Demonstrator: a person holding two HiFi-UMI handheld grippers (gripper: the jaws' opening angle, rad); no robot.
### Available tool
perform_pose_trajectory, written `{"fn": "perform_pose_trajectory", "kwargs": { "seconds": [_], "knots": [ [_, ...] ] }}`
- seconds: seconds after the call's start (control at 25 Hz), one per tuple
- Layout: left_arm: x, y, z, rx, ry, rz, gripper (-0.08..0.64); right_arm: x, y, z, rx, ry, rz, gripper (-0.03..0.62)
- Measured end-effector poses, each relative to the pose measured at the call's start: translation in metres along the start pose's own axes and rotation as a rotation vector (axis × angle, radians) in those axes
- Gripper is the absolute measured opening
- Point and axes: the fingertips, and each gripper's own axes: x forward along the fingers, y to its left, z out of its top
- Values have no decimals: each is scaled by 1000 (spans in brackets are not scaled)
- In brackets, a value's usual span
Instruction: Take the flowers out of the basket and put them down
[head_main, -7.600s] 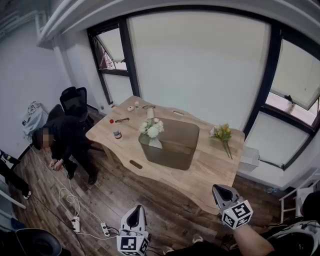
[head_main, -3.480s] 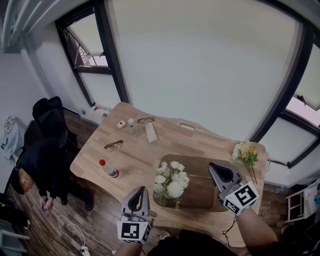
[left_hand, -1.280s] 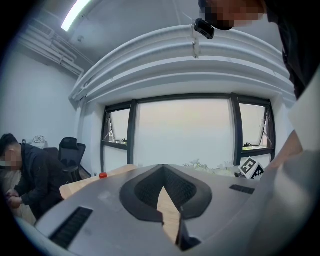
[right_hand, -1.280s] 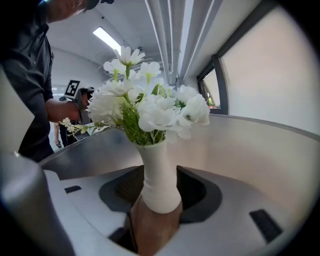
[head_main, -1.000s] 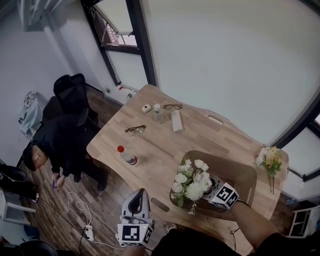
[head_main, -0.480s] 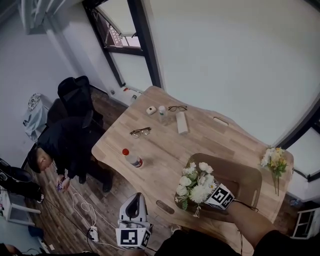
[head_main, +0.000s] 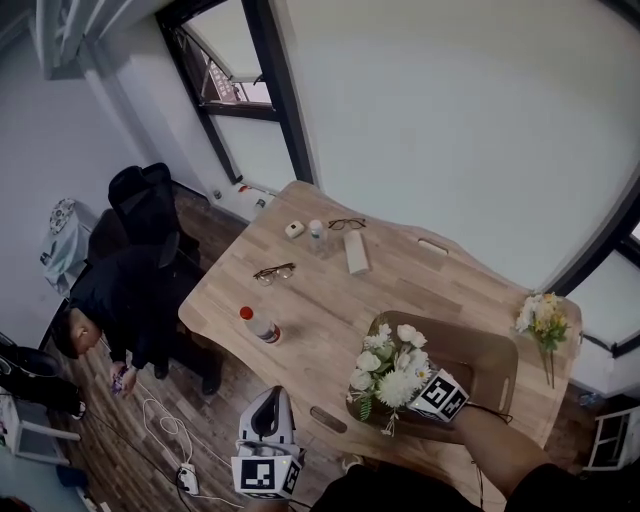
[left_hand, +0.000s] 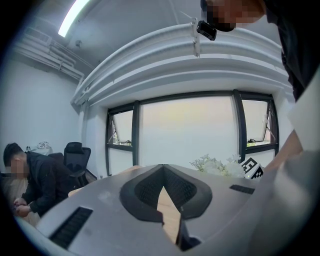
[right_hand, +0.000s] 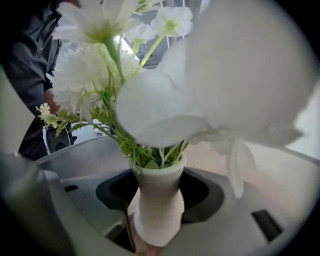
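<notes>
White flowers (head_main: 390, 365) stand in a white vase (right_hand: 157, 205) at the near-left end of the brown basket (head_main: 495, 345) on the wooden table. My right gripper (head_main: 425, 385) reaches into the basket from the near side, its tips hidden under the blooms. In the right gripper view its jaws have just been closing, and the dark pads now sit against both sides of the vase. My left gripper (head_main: 268, 405) hangs shut and empty below the table's near edge, well left of the basket. In its own view the left gripper (left_hand: 162, 172) points level, with its tips together.
A yellow-and-white bouquet (head_main: 540, 315) lies on the table's far right end. A bottle (head_main: 258, 323), two pairs of glasses (head_main: 273, 271), a white box (head_main: 355, 252) and small items lie on the left half. A person (head_main: 110, 300) crouches by an office chair (head_main: 140, 195); cables (head_main: 165, 440) trail on the floor.
Seconds ago both grippers hung away from the table. The right one has since gone down into the basket beside the flowers. Over the last second it barely shifted; the left kept still.
</notes>
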Motion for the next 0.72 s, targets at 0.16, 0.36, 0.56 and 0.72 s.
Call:
{"fn": "perform_pose_trajectory", "kwargs": {
  "seconds": [0.16, 0.36, 0.56, 0.72],
  "knots": [
    [9, -12, 7, 0, -19, -51, 2, -13, -4, 1, 12, 14, -36, 264],
    [19, -26, 12, 0, -34, -101, 2, -31, -8, 1, 45, 27, -80, 264],
    [27, -41, 14, -3, -45, -158, 2, -50, -6, 14, 48, 4, -116, 264],
    [33, -52, 17, 3, -53, -197, 2, -61, -4, 30, 60, -29, -128, 264]
  ]
}}
